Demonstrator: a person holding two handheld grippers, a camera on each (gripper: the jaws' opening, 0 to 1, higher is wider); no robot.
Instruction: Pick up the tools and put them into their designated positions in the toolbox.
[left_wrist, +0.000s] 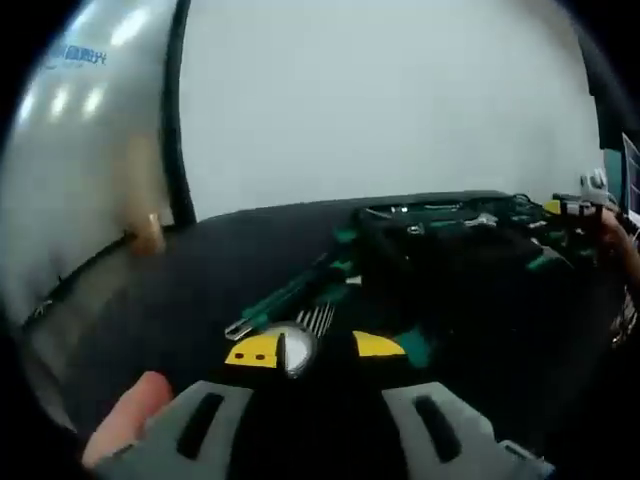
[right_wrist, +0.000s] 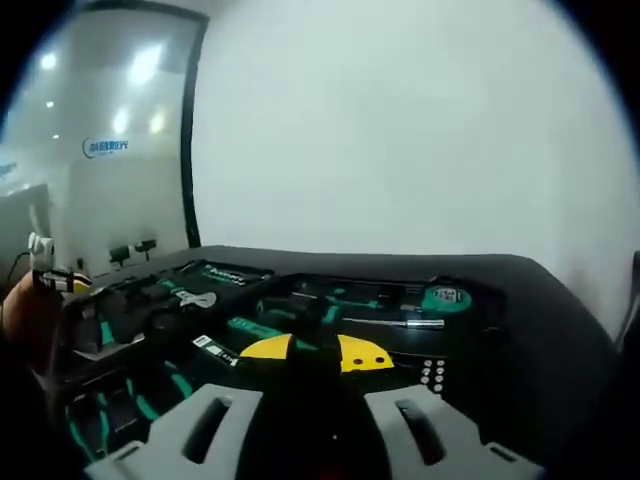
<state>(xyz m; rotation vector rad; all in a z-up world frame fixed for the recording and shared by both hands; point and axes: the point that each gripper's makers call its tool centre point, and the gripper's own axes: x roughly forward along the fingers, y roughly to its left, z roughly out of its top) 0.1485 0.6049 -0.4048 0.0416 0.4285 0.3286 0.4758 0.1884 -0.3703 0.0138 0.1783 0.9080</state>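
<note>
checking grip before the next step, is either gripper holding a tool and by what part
Cannot be told for certain: the left gripper has something round and silvery between its yellow tips, part unclear. The right gripper shows nothing clearly between its tips.

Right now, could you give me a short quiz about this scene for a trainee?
1. True or false: the toolbox holds tools with green handles.
2. The tips of the right claw are: A red, B yellow, C blue.
3. Fill in: the table is ____ in colour.
Key: 1 true; 2 B; 3 black.
</note>
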